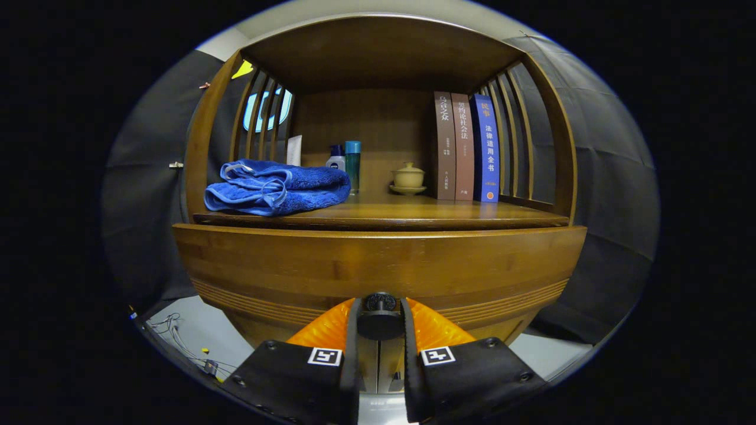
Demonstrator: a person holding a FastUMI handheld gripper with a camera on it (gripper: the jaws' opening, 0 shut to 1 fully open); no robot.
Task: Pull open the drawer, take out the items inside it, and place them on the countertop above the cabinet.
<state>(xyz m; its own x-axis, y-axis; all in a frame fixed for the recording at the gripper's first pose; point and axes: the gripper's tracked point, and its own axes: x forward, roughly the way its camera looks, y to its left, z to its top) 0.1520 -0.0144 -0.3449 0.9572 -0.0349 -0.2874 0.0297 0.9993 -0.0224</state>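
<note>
A wooden cabinet fills the scene, with its drawer front [378,265] right ahead of me. The drawer's round dark knob [380,317] sits between my two fingers, and my gripper [380,321] is shut on it, one finger pressing each side. The drawer's inside is hidden. Above the drawer runs the wooden countertop [449,215]. A folded blue towel [274,187] lies on its left part.
At the back of the countertop stand two small bottles [345,162], a lidded ceramic cup on a saucer [408,178] and three upright books [466,147]. Slatted side walls and a wooden roof enclose the shelf. Loose cables [177,342] lie on the floor at the lower left.
</note>
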